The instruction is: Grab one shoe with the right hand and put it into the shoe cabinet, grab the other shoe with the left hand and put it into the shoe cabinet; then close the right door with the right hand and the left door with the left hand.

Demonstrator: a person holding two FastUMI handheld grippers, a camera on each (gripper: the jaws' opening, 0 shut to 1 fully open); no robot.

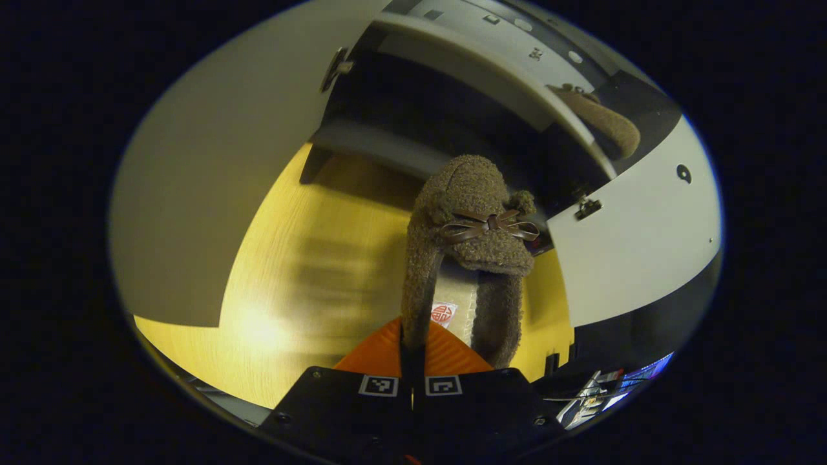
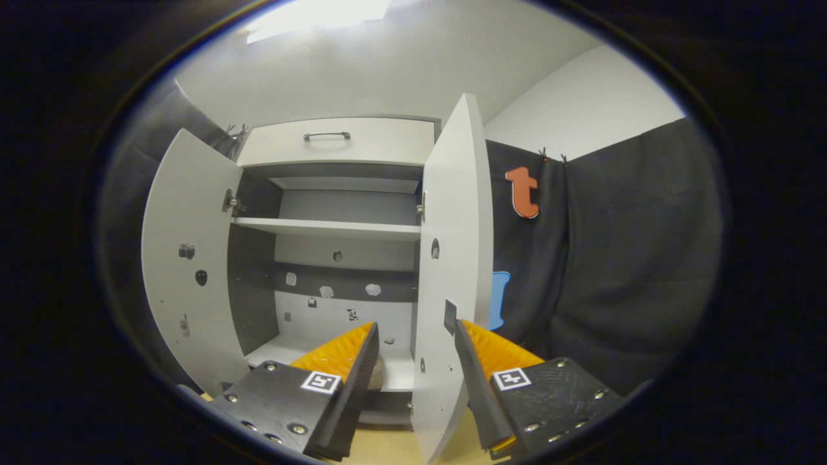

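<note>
In the left gripper view, my left gripper (image 1: 412, 339) is shut on the side rim of a brown fuzzy shoe (image 1: 475, 213) with a small bow. The shoe hangs above the wooden floor (image 1: 310, 271), in front of the open shoe cabinet (image 1: 413, 97), which looks tilted here. The other brown shoe (image 1: 604, 123) lies inside the cabinet. In the right gripper view, my right gripper (image 2: 415, 329) is open, and the edge of the open right door (image 2: 452, 258) stands between its fingers. The left door (image 2: 187, 271) is swung wide open.
The cabinet has a white shelf (image 2: 323, 227) across its middle and a drawer with a handle (image 2: 326, 135) on top. Black cloth wall (image 2: 614, 258) hangs right of the cabinet. Small stickers dot the cabinet's back panel (image 2: 336, 290).
</note>
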